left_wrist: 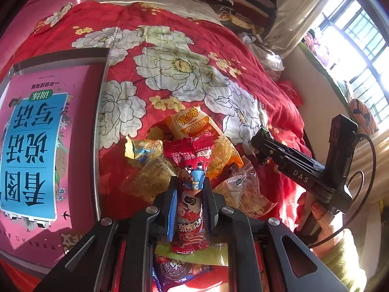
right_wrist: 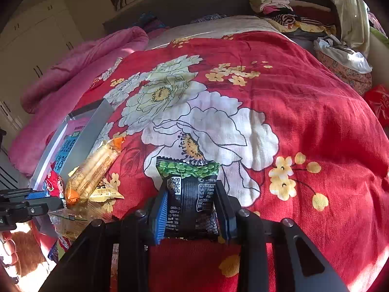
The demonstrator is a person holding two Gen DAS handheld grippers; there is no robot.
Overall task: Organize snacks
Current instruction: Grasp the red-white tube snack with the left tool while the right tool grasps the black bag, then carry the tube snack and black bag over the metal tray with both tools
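Crinkling under clamped pads, a red packet (left_wrist: 190, 209) is being held by the left tool (left_wrist: 189, 194), a black packet (right_wrist: 190, 199) by the right tool (right_wrist: 190, 204); both are likely light, slippery, best gripped mid-body.

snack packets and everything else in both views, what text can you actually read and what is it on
"DAS": on the black body of the right tongs.
"看图说话写话": upside down on the pink book.
"训练": same book, green patch.
"米多奇": upside down on the orange packet.
Red packet in the left tongs: too warped.
Black packet in the right tongs: QR code, print too small.
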